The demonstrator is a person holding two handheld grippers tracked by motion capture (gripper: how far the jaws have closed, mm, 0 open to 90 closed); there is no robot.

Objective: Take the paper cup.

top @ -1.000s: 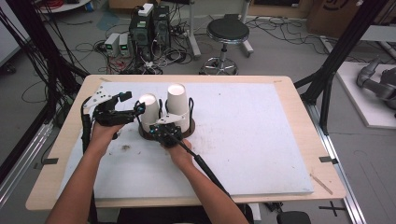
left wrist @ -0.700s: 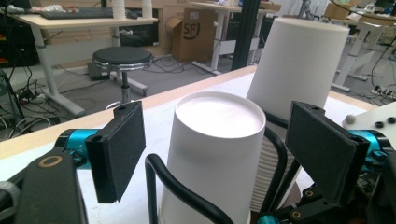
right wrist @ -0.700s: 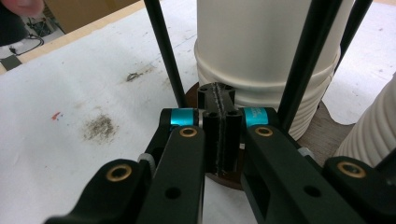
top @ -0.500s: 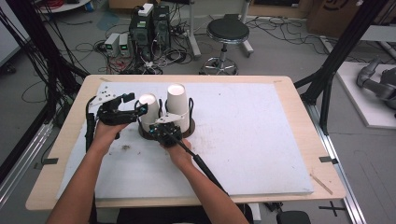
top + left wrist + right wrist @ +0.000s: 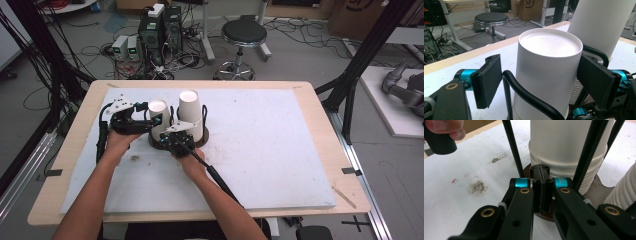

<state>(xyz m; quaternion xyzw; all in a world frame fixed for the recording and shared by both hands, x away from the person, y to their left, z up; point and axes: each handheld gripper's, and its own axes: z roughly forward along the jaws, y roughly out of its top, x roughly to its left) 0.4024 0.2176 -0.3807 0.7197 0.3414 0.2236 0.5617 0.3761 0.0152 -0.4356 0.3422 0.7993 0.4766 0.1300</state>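
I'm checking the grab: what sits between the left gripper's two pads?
In the left gripper view, the shorter stack of white cups stands between the left gripper pads, untouched.

Two stacks of upturned paper cups stand side by side in a wire cup holder (image 5: pixel 202 117) toward the far left corner of the tabletop (image 5: pixel 280 150). The shorter stack (image 5: pixel 158 117) is on the left, the taller stack (image 5: pixel 190 114) to its right. A stool (image 5: pixel 243 37) stands on the floor beyond the far edge.
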